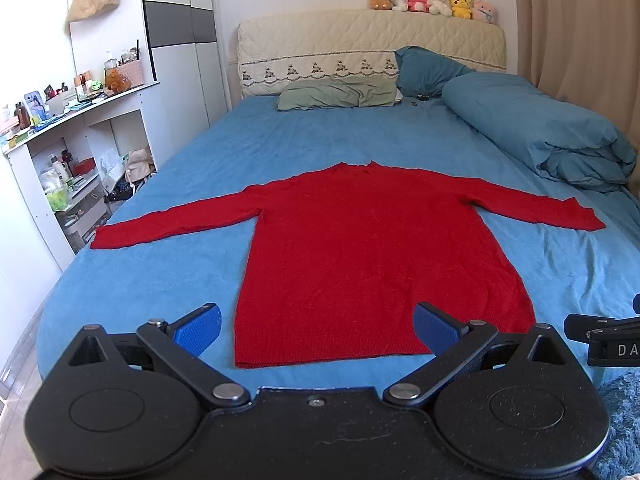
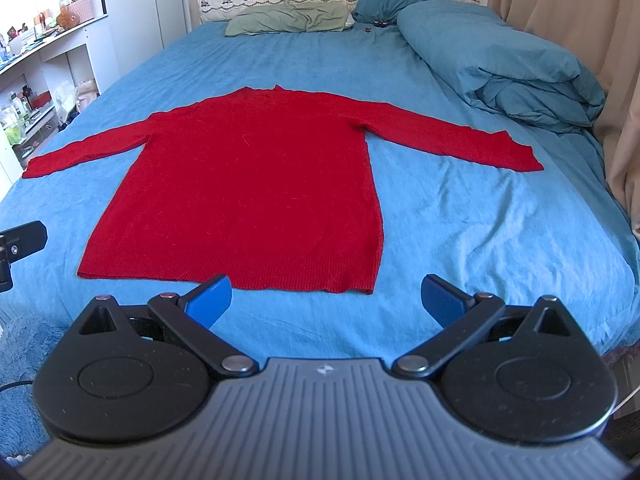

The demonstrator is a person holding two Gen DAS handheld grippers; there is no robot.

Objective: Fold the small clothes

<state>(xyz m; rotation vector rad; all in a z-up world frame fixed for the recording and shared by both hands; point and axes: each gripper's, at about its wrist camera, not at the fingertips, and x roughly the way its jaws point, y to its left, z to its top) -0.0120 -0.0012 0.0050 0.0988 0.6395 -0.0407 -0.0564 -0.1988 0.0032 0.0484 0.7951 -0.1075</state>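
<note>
- Blue bedsheet covers a wide bed that fills both views, with a quilted cream headboard at the far end.
- Along the top of the headboard sits a row of stuffed toys (the left wrist view shows them; the right wrist view cuts them off).
- At the head of the bed lie a green pillow and, beside it, a dark teal pillow.
- A folded blue duvet is piled along the right side of the bed, next to beige curtains.
- White shelves crowded with bottles and small items stand off the left side of the bed.
- The red sweater lies flat on the sheet in the middle of the bed — both sleeves spread out to the sides, neck toward the headboard, hem toward the cameras.
- The left gripper hovers near the hem with its blue fingers spread wide, holding nothing; from this view the hem's left half shows between them.
- The right gripper is also spread wide and empty — it sits just short of the hem's right corner, not touching the fabric as far as the view shows.
- A fluffy blue rug shows below the near edge of the bed.
</note>
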